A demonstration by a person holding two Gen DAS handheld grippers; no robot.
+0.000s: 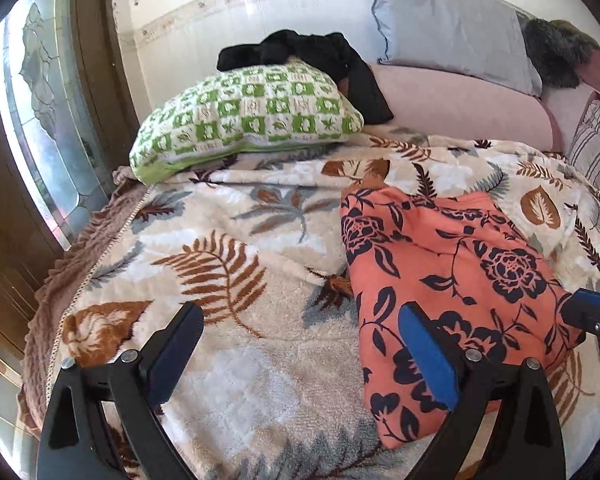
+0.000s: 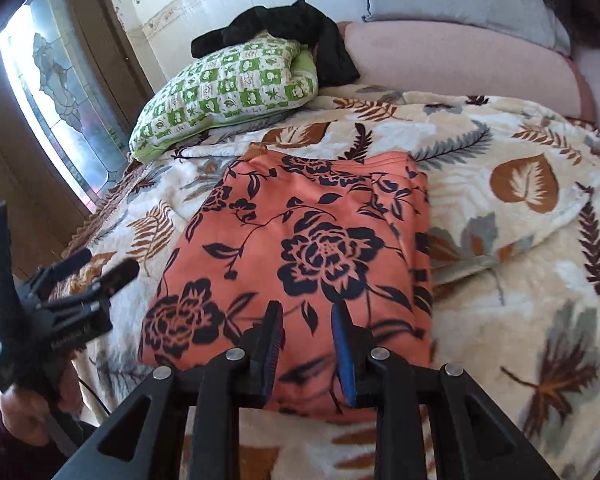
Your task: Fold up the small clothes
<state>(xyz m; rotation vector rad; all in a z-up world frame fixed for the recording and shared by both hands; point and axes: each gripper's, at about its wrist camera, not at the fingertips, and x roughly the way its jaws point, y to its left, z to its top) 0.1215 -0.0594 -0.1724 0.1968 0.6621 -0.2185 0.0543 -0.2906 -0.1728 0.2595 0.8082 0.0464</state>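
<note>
The coral-orange cloth printed with dark navy roses (image 2: 300, 264) lies folded into a compact, roughly rectangular packet on the cream fleece blanket patterned with brown and grey leaves (image 2: 520, 320), which covers the bed. Its edges look fairly square, though the far corner shows a small bunched tab.

The right gripper (image 2: 306, 344) hovers over the packet's near edge with its jaws part-way open; nothing sits between the blue pads, and no fabric is pinched. The left gripper (image 1: 300, 344) stands wide open and empty above bare blanket, just beside the packet's left edge.

If the fold is judged finished, the sensible thing is to lift both claws clear without snagging the top layer. If another fold is wanted, each claw should take a near corner through all layers and carry it evenly.

Behind, a black garment (image 1: 308, 56) drapes over a green-and-white checked pillow (image 1: 244, 120), probably the next piece.
</note>
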